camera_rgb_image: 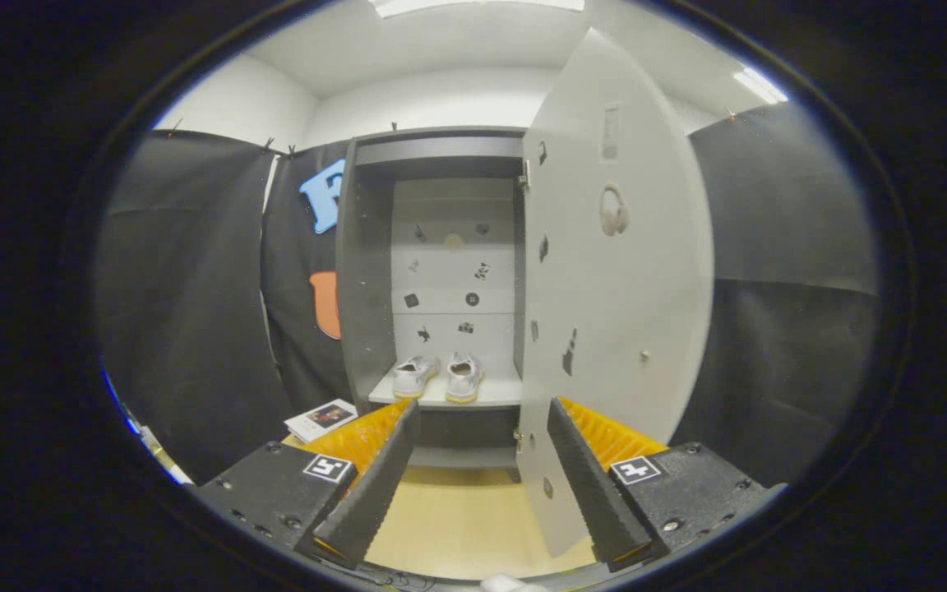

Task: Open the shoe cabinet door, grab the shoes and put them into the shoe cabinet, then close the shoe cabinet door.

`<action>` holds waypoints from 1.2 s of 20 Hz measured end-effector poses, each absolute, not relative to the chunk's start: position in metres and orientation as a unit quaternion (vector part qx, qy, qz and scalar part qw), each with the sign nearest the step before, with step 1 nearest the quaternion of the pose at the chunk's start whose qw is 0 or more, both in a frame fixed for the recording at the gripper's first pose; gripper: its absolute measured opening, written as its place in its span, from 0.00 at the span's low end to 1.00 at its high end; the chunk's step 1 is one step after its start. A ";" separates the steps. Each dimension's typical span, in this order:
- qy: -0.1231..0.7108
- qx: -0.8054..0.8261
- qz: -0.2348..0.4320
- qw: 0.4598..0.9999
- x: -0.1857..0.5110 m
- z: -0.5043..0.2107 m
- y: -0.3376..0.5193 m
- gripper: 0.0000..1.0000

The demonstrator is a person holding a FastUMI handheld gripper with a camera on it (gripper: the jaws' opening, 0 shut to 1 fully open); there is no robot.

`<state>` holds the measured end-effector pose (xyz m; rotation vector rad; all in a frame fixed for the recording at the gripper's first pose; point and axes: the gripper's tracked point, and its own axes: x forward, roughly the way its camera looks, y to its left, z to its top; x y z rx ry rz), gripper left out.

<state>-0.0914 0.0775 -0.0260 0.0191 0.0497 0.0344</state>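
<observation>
Bright ceiling lights (478, 5) glare overhead — sharp centre, strong fisheye bending at edges.

The gripper (480, 473) is held level and pointed straight ahead, its two fingers (375, 485) spread wide apart with nothing clamped between them, both angling slightly inward toward their far ends.
</observation>
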 end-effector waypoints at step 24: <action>0.045 0.040 0.065 0.996 -0.035 -0.051 -0.138 0.99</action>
